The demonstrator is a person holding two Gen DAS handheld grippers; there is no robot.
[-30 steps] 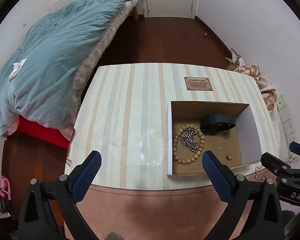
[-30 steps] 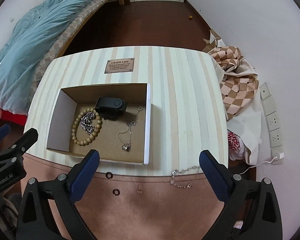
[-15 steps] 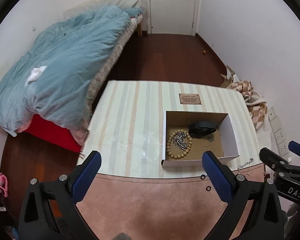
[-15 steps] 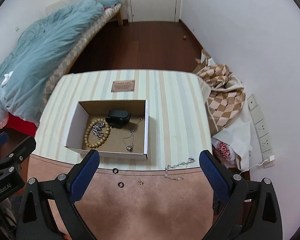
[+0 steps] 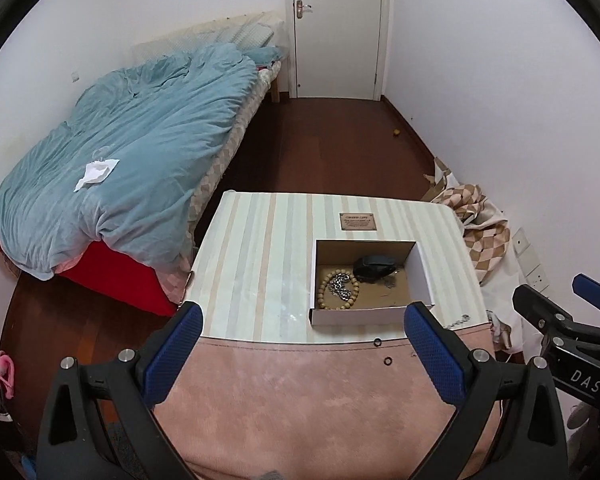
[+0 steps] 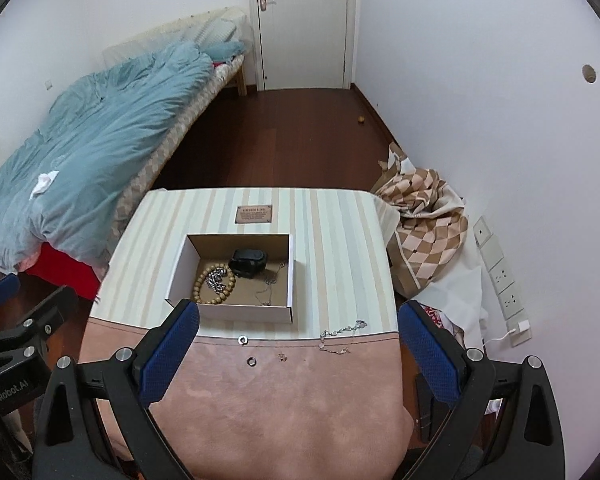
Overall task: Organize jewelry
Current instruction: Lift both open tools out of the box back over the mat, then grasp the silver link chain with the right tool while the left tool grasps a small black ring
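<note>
Both claws hang wide apart and empty above the near end of the tabletop (image 6: 340, 232). Ahead of the right claw (image 6: 298, 350), between its blue pads, sits the open cardboard box (image 6: 236, 312) holding a wooden bead bracelet (image 6: 204, 280), a silver chain (image 6: 217, 280) and a black watch (image 6: 249, 262). Nearer it lie two small rings (image 6: 252, 361) and a thin chain bracelet (image 6: 342, 330). From the left claw (image 5: 302, 354), the box (image 5: 356, 316) sits ahead toward its right pad.

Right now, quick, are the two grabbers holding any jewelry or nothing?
Left gripper: open, holding nothing, above the pink cloth.
Right gripper: open, holding nothing, also above the cloth.
</note>
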